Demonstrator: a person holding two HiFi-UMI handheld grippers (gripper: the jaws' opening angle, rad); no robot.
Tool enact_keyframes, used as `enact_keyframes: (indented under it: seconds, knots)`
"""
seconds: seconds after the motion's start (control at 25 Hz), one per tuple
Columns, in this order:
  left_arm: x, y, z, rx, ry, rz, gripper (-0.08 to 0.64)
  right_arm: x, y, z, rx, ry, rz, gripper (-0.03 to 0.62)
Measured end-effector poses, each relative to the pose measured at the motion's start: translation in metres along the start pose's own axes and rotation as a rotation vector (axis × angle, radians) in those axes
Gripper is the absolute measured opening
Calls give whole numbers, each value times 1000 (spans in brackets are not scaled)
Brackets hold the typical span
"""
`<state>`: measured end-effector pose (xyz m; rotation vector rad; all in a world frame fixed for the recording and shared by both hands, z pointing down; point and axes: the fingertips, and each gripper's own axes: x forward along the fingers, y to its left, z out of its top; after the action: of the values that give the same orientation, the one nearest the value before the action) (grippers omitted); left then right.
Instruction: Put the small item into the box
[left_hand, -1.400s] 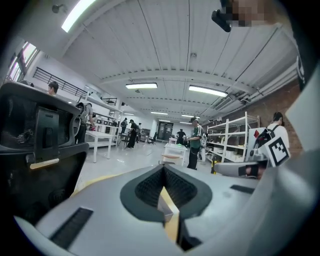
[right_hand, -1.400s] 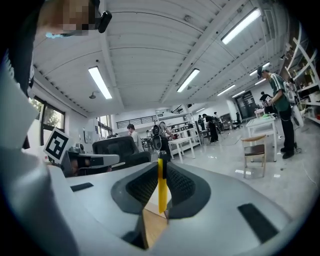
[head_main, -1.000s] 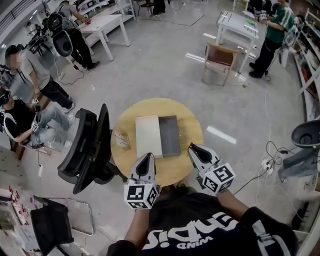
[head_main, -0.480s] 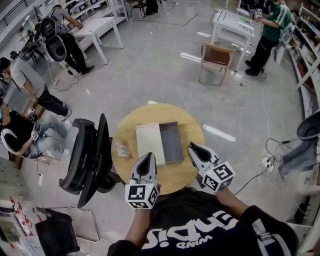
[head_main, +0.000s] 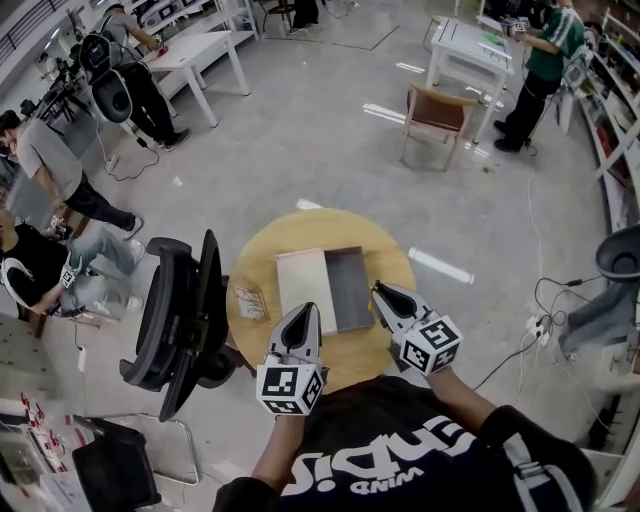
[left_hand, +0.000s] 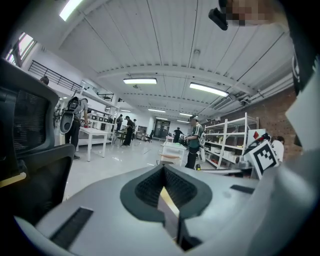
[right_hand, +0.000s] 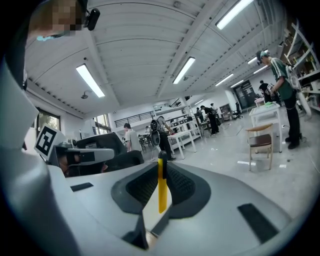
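Held left hand-held gripper (head_main: 305, 318) and right hand-held gripper (head_main: 383, 294) closed, empty, low centre. Spotted small item (head_main: 250, 303) centre-left on the surface (head_main: 300, 225), left of the open box (head_main: 350, 288). Probably needed left jaws opened first.

Bright ceiling strip lights, sharp, fisheye-warped edges

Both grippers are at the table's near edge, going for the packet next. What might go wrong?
1. The small packet lies close to the table's left rim, next to the office chair; a clumsy touch may push it off.
2. The left gripper has its jaws together; it must open before descending or it will just shove the packet.
3. The box's white half sits between packet and grey half; an early release could land there.
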<state>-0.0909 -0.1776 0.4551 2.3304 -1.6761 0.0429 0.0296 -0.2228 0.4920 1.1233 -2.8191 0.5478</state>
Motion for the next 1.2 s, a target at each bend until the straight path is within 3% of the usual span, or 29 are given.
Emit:
enact_keyframes:
  seconds: [0.48, 1.2]
  knots:
    - [10, 16, 1, -11, 2, 5, 9, 52, -11, -42, -8, 117, 4, 48]
    - [17, 35, -7, -37, 34, 13, 9, 117, -36, -142, -39, 397, -25, 48]
